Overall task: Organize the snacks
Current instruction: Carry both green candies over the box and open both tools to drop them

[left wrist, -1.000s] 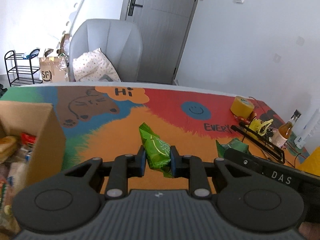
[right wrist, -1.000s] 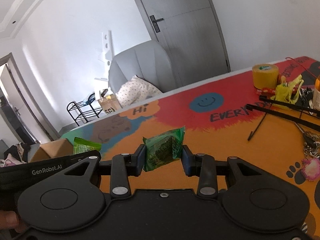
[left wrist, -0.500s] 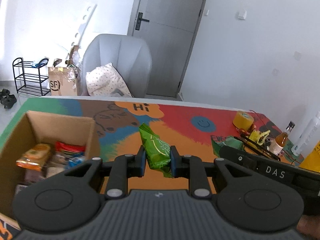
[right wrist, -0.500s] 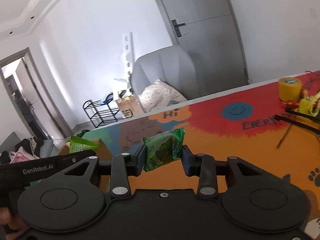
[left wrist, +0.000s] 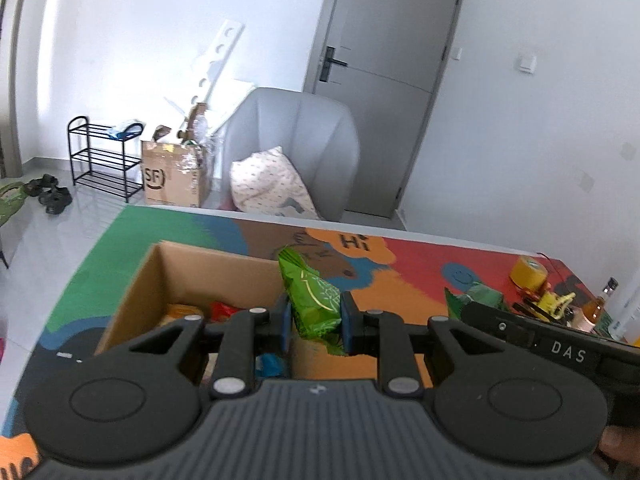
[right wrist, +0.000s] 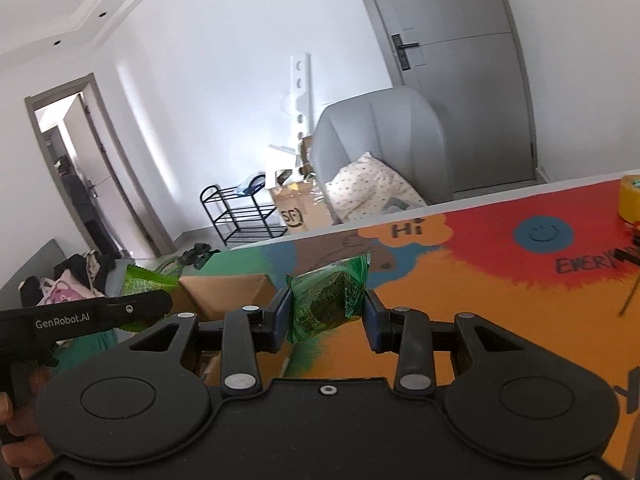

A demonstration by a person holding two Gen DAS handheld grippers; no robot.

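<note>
Over the right wall of the box (left wrist: pixel 208 276), in the left wrist view, the left tongs (left wrist: pixel 313 322) are clenched on a green packet (left wrist: pixel 312 300), pinched across its lower half so that the upper end stands up and leans left. That packet is a bright green foil pillow pack with fine pale line print and a crimped top edge; it looks light, soft and puffed with air, so I judge a grip across the middle of the body safer than one on the slick crimped ends, and a hard squeeze could crush whatever is inside. Below it the open cardboard box sits on the colourful surface (left wrist: pixel 408 264) and holds other snacks (left wrist: pixel 222 310), orange and red wrappers among them. To the right, the right tongs' body crosses the frame with a second green packet (left wrist: pixel 476 294) showing just behind it. In the right wrist view, the right tongs (right wrist: pixel 326 316) are clamped on that packet (right wrist: pixel 330 298), held by its two sides above the surface, near the box's corner (right wrist: pixel 228 292). This one is a squarish, partly clear wrapper, darker green, with a dark block visible through it and crimped edges sticking out past the pads; it seems equally light and crinkly, and likely slippery, so holding it across the filled centre suits it. At left the left tongs' arm shows, with its bright green packet peeping above.
</note>
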